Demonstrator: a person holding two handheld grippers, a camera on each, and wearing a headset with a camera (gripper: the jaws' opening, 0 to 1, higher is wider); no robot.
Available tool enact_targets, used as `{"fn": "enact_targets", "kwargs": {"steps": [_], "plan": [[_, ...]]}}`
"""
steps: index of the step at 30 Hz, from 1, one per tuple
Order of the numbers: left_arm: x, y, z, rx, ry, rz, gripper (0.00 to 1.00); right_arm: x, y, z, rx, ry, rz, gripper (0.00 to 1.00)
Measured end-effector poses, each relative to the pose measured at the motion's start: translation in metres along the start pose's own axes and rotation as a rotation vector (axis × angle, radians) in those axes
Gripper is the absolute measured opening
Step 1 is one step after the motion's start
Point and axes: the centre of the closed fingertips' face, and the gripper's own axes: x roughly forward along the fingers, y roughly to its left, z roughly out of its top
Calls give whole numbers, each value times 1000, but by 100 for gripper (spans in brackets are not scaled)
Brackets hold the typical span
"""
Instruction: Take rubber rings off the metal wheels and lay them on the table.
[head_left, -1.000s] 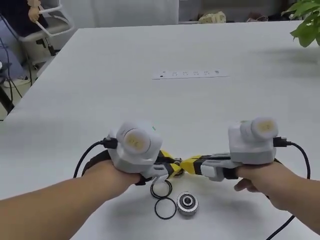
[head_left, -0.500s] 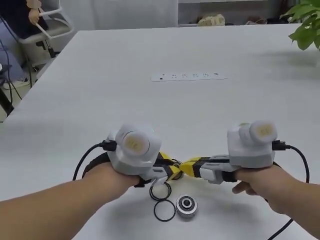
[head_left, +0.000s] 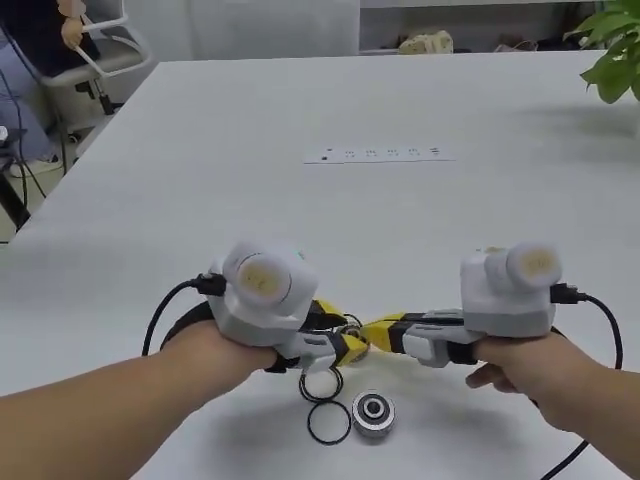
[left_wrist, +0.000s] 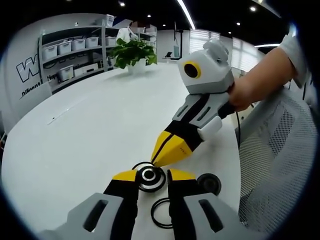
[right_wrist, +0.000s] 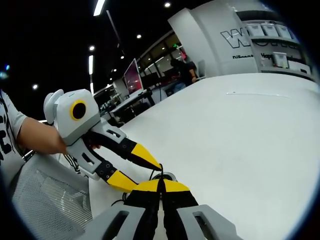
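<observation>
My left gripper (left_wrist: 151, 176) is shut on a small metal wheel (left_wrist: 149, 178) with a black rubber ring (left_wrist: 136, 165) around it. The right gripper (left_wrist: 155, 160) comes in from the upper right, shut, with its yellow tip pinching the ring's edge. From the right gripper view, my right gripper (right_wrist: 161, 183) sits closed against the wheel (right_wrist: 165, 176), held in the left gripper's yellow fingers (right_wrist: 145, 156). The two grippers meet tip to tip near the table's front edge, left gripper (head_left: 342, 347) and right gripper (head_left: 366, 334). Two loose rings (head_left: 322, 382) (head_left: 329, 422) and a bare wheel (head_left: 372, 413) lie below them.
A white power strip (head_left: 380, 153) lies across the middle of the white table (head_left: 250, 180). A plant (head_left: 612, 45) stands at the far right corner and a chair (head_left: 95, 50) at the far left. Cables trail from both grippers toward the front edge.
Both grippers stay tip to tip over the loose rings, with only a slight shift of the hands. The rings and the wheel on the table have not moved.
</observation>
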Motion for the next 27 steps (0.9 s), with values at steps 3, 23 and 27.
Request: {"fn": "enact_targets", "kwargs": {"steps": [3,23,27], "plan": [[-5,-2,3,8,-12,-4,23,0,1,2,7,-8,7,0],[-53,-9,24,17,-106,8,45,-3,17,18,24,-56,67,0],[-62,-7,23,8,-117,22,50,-1,22,17,22,-50,85,0]]}}
